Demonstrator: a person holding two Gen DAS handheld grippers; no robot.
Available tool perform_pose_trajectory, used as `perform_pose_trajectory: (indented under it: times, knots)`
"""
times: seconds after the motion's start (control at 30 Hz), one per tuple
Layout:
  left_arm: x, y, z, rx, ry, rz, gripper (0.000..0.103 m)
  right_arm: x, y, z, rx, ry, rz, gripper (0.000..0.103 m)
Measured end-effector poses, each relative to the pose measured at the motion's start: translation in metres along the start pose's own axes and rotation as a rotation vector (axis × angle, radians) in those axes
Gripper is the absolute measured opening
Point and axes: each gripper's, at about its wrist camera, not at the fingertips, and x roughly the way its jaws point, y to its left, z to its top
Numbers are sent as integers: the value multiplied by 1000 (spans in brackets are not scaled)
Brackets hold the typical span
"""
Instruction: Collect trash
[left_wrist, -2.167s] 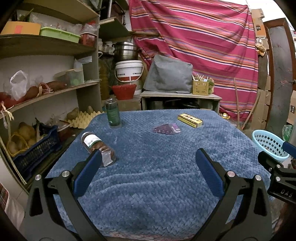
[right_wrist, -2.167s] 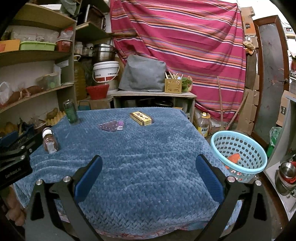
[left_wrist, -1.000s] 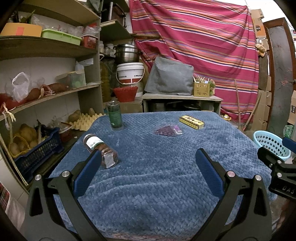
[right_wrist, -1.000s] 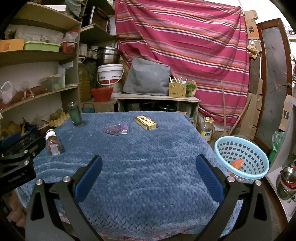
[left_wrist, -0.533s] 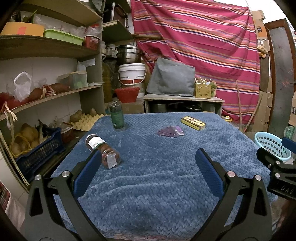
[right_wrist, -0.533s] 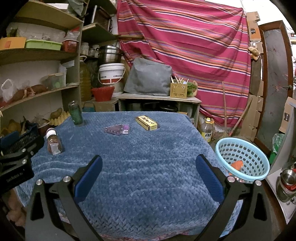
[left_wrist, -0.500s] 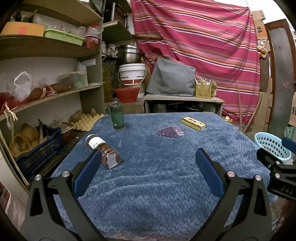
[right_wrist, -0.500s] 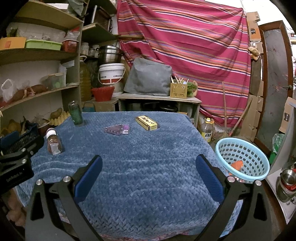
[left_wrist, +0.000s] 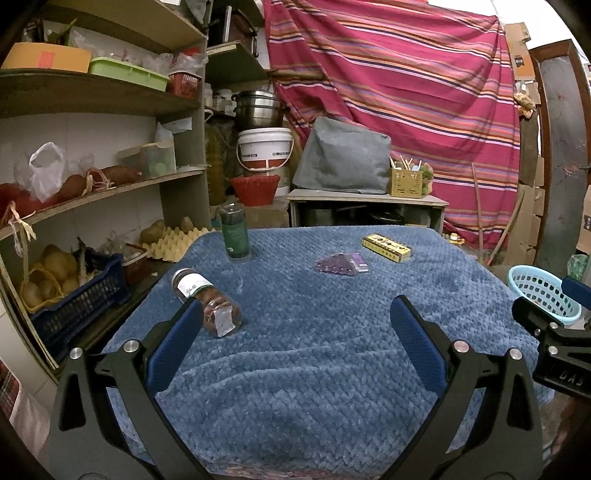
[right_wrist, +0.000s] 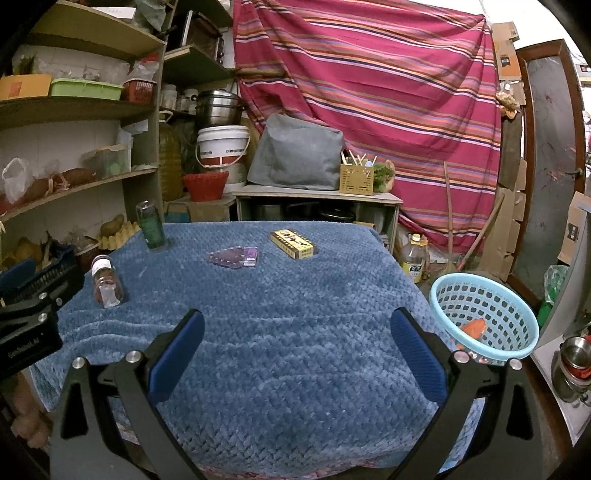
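We hold both grippers over the near edge of a table covered in a blue quilted blanket (left_wrist: 314, 369), and each has its blue-padded jaws spread wide with nothing between them: the left gripper (left_wrist: 293, 319) and the right gripper (right_wrist: 295, 330). In the left wrist view, a spice jar (left_wrist: 207, 302) lies on its side at about 10 o'clock, just beyond the left finger pad and partly hidden by it. A dark green can (left_wrist: 234, 232) stands upright further off at 11 o'clock. A purple plastic packet (left_wrist: 341, 263) lies flat near 12 o'clock, and a yellow printed box (left_wrist: 386, 247) sits just past it toward 1 o'clock. In this view, only a slice of the light blue basket (left_wrist: 543, 291) shows at 3 o'clock, cut off by the body of the right gripper (left_wrist: 561, 350), so we cannot see inside it. The right wrist view shows the whole basket (right_wrist: 484, 314) standing off the table's right side at 3 o'clock, with an orange piece of trash (right_wrist: 474, 326) lying in its bottom. It also shows a yellow-capped bottle (right_wrist: 415, 258) on the floor beyond the table's far right corner, which the left view hides. Here the left gripper's body (right_wrist: 29, 328) intrudes at 9 o'clock, with the spice jar (right_wrist: 106, 282) just beside it.
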Motion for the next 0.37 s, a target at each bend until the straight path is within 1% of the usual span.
perform_pose_trajectory:
  times: [0.37]
  knots:
    - [-2,-2,1,-10,3,-3,98,0,-1,0,-2,0,0,98]
